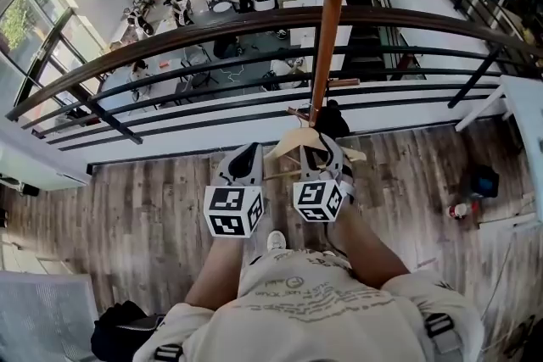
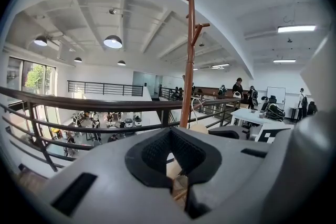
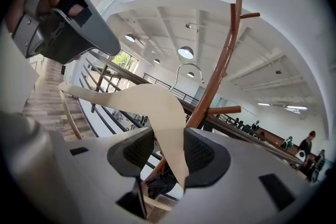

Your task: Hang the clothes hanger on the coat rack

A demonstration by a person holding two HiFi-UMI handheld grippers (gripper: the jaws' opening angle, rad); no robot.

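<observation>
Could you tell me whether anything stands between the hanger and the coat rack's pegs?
Nothing visible does. The hanger, clamped in the right gripper, sits just in front of the coat rack, with only open air up to its pegs.

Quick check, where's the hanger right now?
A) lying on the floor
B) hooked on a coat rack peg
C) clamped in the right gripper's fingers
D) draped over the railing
C: in the right gripper view the wooden hanger passes between the fingers of the right gripper, and its metal hook sits on no peg of the coat rack.
</observation>
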